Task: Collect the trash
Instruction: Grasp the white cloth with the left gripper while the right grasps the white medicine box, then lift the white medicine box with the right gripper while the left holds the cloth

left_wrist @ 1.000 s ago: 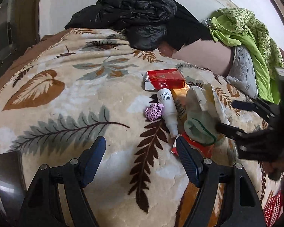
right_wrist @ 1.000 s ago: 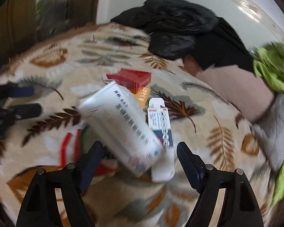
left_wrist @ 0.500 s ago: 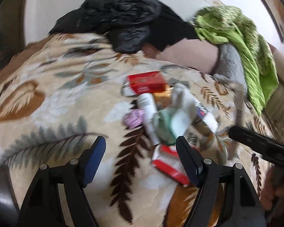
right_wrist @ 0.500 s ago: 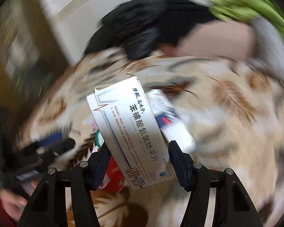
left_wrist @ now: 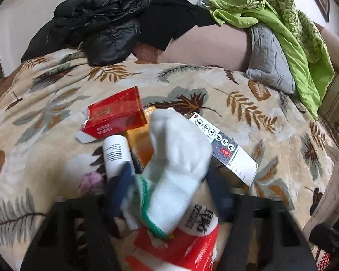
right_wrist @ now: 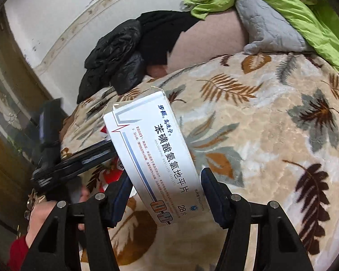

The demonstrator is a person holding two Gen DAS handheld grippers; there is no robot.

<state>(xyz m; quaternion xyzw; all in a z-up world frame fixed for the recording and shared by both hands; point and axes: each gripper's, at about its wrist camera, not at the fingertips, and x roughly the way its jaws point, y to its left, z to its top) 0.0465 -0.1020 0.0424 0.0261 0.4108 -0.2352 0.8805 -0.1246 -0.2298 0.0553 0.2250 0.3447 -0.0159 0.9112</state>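
Note:
My right gripper is shut on a white medicine box with blue print, held above the leaf-patterned blanket. My left gripper has come down over the trash pile; its blurred fingers stand either side of a white sock with a green cuff. Under the sock lies a red and white pack. Around it lie a red cigarette box, a white tube, an orange box, a white and grey medicine box and a pink paper ball.
A black jacket, a green garment and a grey quilted cloth lie at the back of the bed. The left gripper and a hand show at the left of the right wrist view.
My left gripper moved forward and down onto the pile, its fingers now around the sock. My right gripper lifted and swung away with the white medicine box.

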